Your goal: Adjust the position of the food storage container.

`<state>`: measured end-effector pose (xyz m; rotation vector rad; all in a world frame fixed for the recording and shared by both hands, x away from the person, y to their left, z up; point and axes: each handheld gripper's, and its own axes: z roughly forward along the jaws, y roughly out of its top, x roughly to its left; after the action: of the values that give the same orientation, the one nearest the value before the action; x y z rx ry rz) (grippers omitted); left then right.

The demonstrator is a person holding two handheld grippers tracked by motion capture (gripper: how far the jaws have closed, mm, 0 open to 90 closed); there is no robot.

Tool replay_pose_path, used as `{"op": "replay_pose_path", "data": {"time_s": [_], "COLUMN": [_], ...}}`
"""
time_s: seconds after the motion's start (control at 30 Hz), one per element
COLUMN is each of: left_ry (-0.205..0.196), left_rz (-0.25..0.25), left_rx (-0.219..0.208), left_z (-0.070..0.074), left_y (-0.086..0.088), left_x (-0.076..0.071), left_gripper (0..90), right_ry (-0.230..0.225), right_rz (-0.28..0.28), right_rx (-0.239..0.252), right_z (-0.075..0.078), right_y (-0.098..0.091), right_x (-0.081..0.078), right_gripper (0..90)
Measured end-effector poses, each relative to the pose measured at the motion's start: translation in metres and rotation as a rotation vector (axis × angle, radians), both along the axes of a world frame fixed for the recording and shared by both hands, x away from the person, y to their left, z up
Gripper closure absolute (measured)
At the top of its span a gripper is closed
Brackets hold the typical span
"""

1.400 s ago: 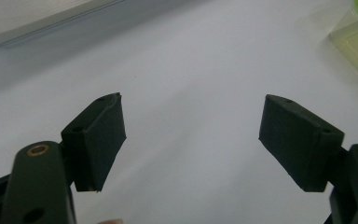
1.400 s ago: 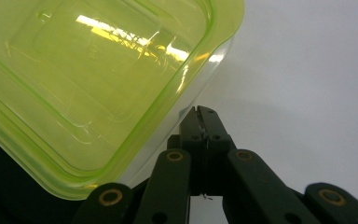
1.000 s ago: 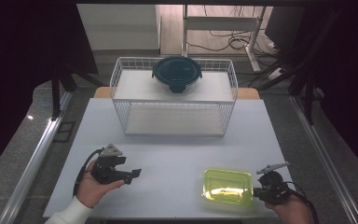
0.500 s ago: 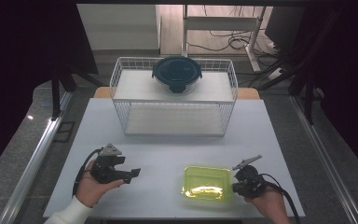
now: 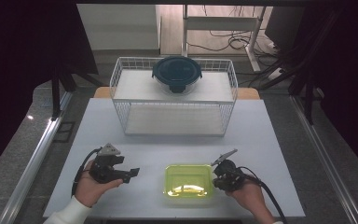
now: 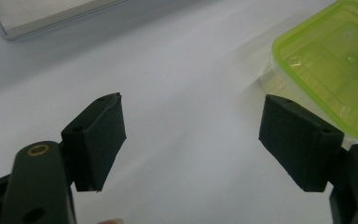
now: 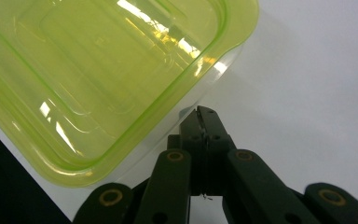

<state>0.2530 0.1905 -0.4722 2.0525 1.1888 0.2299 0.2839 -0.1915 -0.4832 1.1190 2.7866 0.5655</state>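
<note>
Green lidded container sits near the tabletop's front edge. Right gripper: jaws pressed together, empty, tips against the container's right side. Left gripper: jaws wide apart, empty, the container well off to their right.

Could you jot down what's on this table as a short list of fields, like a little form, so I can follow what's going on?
surface: white table
green box: lidded, near the front edge, between the two hands
left gripper: jaws open, nothing between them, aimed toward the green box
right gripper: jaws shut, empty, tips at the side of the green box
wire basket: at the back, standing on its side
round container: dark lid, resting on top of the wire basket
</note>
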Motion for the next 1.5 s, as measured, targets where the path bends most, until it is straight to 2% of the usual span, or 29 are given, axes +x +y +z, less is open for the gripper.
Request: {"op": "replay_pose_path", "data": {"time_s": [0.33,0.57,0.73,0.87,1.0,1.13,1.2,1.23,1.27,1.3,1.37,1.5], "left_ry": [-0.002,-0.001,0.007,-0.001,0.000,0.000,-0.017,-0.027,-0.038,-0.043,-0.043,-0.019], "left_rz": [0.003,-0.002,-0.008,-0.001,0.001,-0.002,0.012,0.019,0.019,0.019,0.014,0.002], "left_rx": [0.000,-0.002,0.002,-0.003,-0.005,-0.010,-0.019,-0.026,-0.035,-0.042,-0.059,-0.090], "left_z": [0.000,0.000,-0.002,-0.001,-0.002,-0.002,-0.001,-0.001,0.001,0.002,0.003,0.002], "left_y": [0.001,0.000,-0.002,0.000,-0.001,-0.004,-0.005,-0.006,-0.007,-0.008,-0.011,-0.015], "left_x": [0.000,-0.001,-0.001,-0.002,-0.005,-0.008,-0.010,-0.012,-0.014,-0.016,-0.018,-0.021], "left_gripper": [21.9,21.9,21.8,21.7,21.7,21.7,21.2,21.2,21.2,21.1,20.8,19.8], "right_ry": [-0.008,-0.012,-0.027,-0.055,-0.078,-0.096,-0.102,-0.084,-0.074,-0.061,-0.053,-0.076], "right_rz": [0.032,0.042,0.034,0.009,-0.025,-0.080,-0.109,-0.124,-0.133,-0.148,-0.166,-0.188], "right_rx": [0.001,-0.004,0.009,0.038,0.099,0.185,0.244,0.292,0.321,0.365,0.393,0.406], "right_z": [-0.003,-0.005,-0.001,0.004,0.008,0.012,0.013,0.013,0.013,0.014,0.014,0.014], "right_y": [0.019,0.023,0.019,0.009,-0.005,-0.020,-0.027,-0.031,-0.033,-0.035,-0.035,-0.034], "right_x": [0.001,0.000,-0.001,-0.005,-0.011,-0.014,-0.014,-0.013,-0.013,-0.012,-0.011,-0.013], "right_gripper": [89.1,89.0,89.0,89.0,88.9,87.3,80.9,76.5,70.2,59.1,45.2,29.9]}}
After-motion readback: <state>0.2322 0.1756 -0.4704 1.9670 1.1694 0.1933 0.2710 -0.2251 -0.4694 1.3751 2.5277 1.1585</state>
